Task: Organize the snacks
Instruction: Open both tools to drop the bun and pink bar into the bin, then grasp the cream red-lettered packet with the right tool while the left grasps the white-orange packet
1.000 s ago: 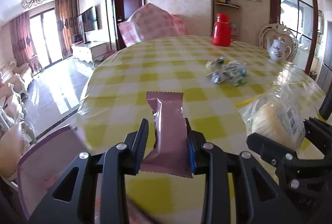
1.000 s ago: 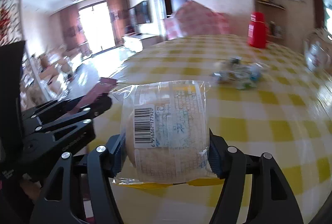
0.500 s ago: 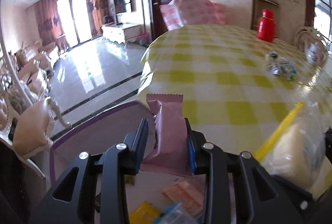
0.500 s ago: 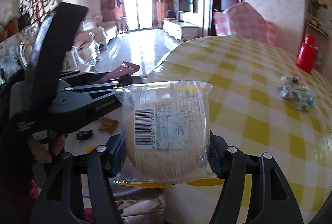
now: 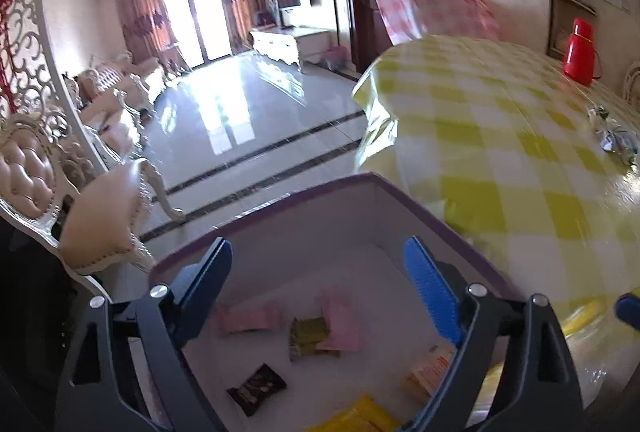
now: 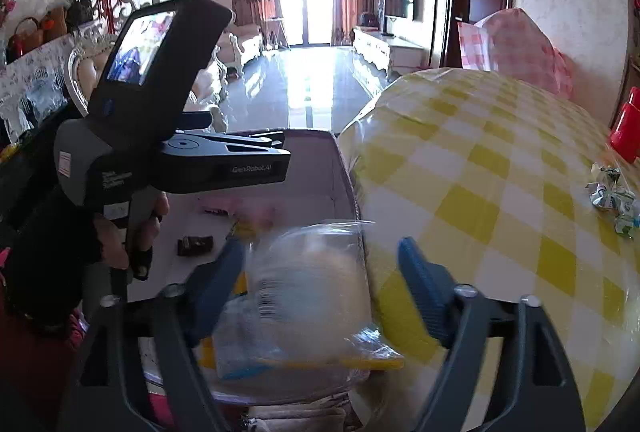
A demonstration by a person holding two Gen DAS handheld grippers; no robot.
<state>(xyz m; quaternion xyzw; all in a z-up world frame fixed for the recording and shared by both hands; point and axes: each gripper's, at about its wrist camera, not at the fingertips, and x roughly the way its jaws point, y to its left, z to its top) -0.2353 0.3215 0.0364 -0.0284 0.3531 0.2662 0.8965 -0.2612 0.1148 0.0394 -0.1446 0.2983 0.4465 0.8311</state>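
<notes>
My left gripper [image 5: 316, 244] hangs over a white box with a purple rim [image 5: 280, 204], its jaws opening wide with nothing between them. Below it a blurred pink wrapper [image 5: 344, 320] lies in the box among several other snack packets. The jaws of my right gripper [image 6: 320, 246] are opening too. A clear bag with a pale bun [image 6: 308, 292] shows blurred between them, loose from the right pad, over the box's near corner beside the table. The left gripper [image 6: 280, 146] appears side-on in the right wrist view, a hand on its handle.
A round table with a yellow checked cloth [image 5: 500, 152] stands right of the box. It carries a pile of wrapped candies [image 6: 612, 196] and a red flask [image 5: 580, 48]. An upholstered chair [image 5: 100, 224] is at the left, with shiny floor beyond.
Both grippers swung left from the table to over the box and opened. The pink wrapper left the left jaws and now lies in the box. The bun bag has slipped lower between the right jaws.
</notes>
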